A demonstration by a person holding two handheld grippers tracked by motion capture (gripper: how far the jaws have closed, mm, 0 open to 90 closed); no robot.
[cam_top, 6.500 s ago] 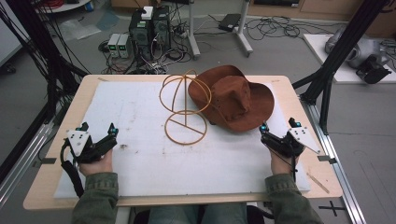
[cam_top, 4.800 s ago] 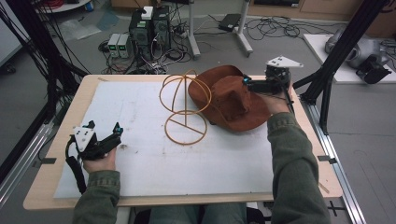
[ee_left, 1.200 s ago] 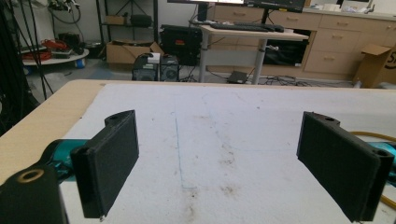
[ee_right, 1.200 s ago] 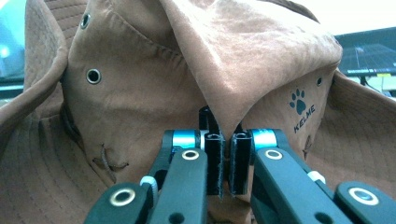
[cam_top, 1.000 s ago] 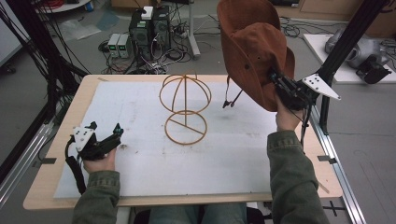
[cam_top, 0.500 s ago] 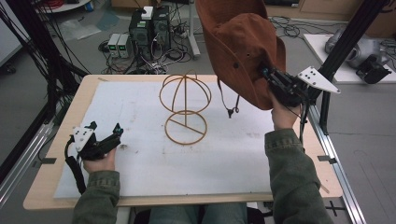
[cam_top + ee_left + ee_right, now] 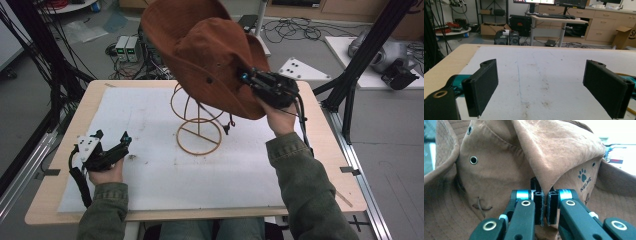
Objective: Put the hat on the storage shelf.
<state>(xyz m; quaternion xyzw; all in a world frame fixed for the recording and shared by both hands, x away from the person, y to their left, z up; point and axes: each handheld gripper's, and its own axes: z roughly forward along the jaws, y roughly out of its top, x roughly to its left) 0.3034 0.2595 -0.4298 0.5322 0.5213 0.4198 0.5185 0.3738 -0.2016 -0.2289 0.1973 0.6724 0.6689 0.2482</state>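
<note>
A brown brimmed hat (image 7: 205, 50) hangs in the air above the wire hat stand (image 7: 197, 125), which rises from the white mat. My right gripper (image 7: 246, 79) is shut on the hat's fabric at its right side. In the right gripper view the jaws pinch a fold of the hat (image 7: 499, 170) at my right gripper (image 7: 544, 205). The hat's chin cord (image 7: 229, 122) dangles beside the stand. My left gripper (image 7: 112, 142) rests on the mat at the left, open. Its pads (image 7: 484, 85) stand wide apart with nothing between them.
The white mat (image 7: 150, 185) covers most of the wooden table (image 7: 60, 195). A black frame post (image 7: 360, 65) stands off the table's right rear corner. Cables and boxes lie on the floor behind the table.
My right gripper has carried the hat leftward and a bit higher, from right of the stand to over it. The left gripper has stayed put.
</note>
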